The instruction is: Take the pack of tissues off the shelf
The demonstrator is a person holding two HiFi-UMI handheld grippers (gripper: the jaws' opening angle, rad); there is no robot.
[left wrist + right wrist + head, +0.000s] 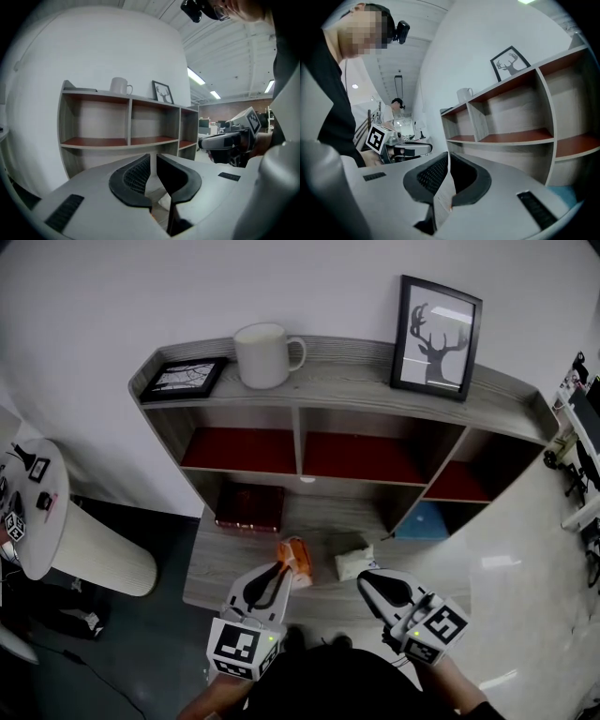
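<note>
Tongs of the right gripper [448,159] clamp a thin pale edge, apparently the pack of tissues [354,563], pinched by its rim for lifting clear. Left gripper [153,159] tongs stand a slit apart, pressing nothing visible. Pack sits over the bottom shelf board [319,519], beside an orange pack [295,557].

On top of the shelf [347,381] a flat frame [185,378] lay at the left, a mug [262,355] right of it and a standing picture [436,337] at the far right. Lower down, a box [249,507] sat left, a small pack [296,559] before it, and the pack of tissues [353,563] right of that pack.
</note>
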